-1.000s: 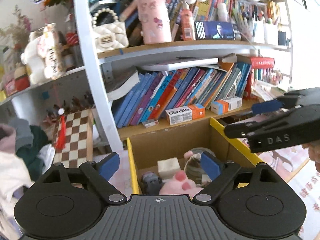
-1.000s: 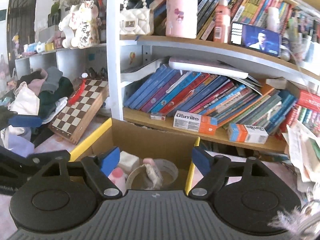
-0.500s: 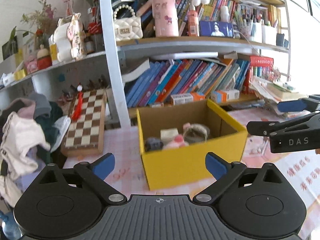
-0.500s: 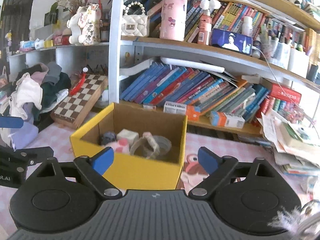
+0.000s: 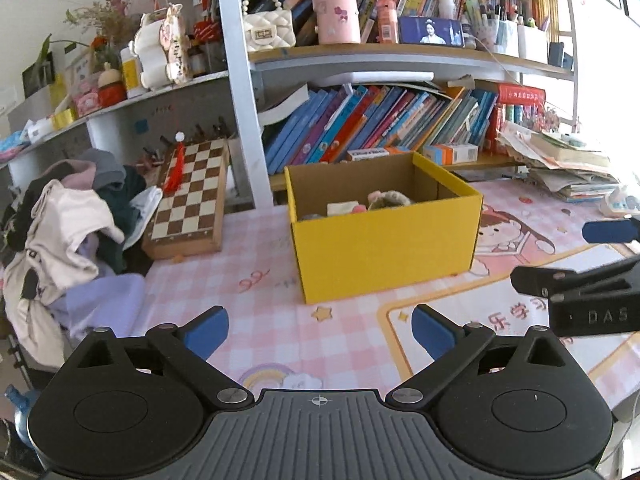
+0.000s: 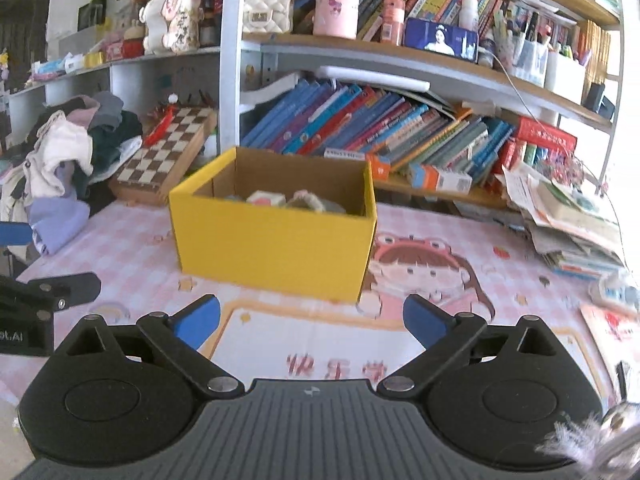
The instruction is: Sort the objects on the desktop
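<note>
Left gripper (image 5: 320, 330) low in the frame, jaws spread wide over bare pink checked mat (image 5: 280, 320), nothing between the blue pads (image 5: 206, 330). Right gripper (image 6: 312, 320) likewise low centre of its own view; its jaws have just been opening and stand wide, empty, over the printed part of the mat. In the left wrist view the right gripper shows at the right edge as a black arm with a blue pad above it; in the right wrist view part of the left gripper pokes in from the left edge. Yellow cardboard box (image 5: 384, 240) sits on the mat at centre frame, open at the top, apart from both grippers. Inside it, only partly seen over the rim: a small white block (image 5: 342, 208), something pink (image 5: 360, 209) beside it, and a greyish round thing (image 5: 390, 199) toward the back; I cannot tell what these are. Behind the box, a lower shelf of leaning books (image 5: 380, 124), with small orange-and-white cartons (image 5: 450, 153) lying in front of them. Left of the box, a wooden chessboard (image 5: 190, 196) leans against the shelf unit, a red tassel (image 5: 176, 164) lying over it. Far left, a heap of clothes (image 5: 68, 216) spills onto the mat. Upper shelf holds a pink cylinder (image 5: 335, 8), a white quilted bag (image 5: 269, 30) and a phone (image 5: 430, 31) with a lit screen. At right, a loose stack of papers and magazines (image 6: 572, 224) rests on the table edge.
</note>
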A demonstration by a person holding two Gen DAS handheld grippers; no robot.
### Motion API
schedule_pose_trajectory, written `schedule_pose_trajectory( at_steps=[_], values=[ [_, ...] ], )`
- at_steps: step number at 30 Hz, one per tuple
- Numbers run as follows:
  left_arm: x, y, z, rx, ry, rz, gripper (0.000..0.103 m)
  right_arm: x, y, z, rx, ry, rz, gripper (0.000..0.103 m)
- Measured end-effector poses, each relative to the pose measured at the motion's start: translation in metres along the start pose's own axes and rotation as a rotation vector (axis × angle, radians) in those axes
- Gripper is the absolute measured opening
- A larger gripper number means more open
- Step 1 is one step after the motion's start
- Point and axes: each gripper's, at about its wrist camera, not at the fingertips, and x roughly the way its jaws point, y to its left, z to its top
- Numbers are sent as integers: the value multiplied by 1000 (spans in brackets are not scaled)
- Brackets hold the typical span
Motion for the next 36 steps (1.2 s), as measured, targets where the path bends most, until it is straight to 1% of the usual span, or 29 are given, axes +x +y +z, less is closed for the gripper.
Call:
schedule_pose_trajectory(
  at_steps=[5,14,23,32,36],
  values=[
    [-6,0,-12,-1,22,0,100,-9,7,-16,10,39,-8,101],
    [-10,-4,-35,15,90,-15,100,-18,22,-41,8,110,-10,101],
    [-12,-6,-48,4,148,-19,100,-23,28,-52,-3,142,-28,103],
    [-20,-12,-54,20,153,-47,100,-27,31,-56,-7,154,-31,103],
    [-22,-10,-55,11,152,-47,103,-29,32,-57,-9,152,-29,103]
  ],
)
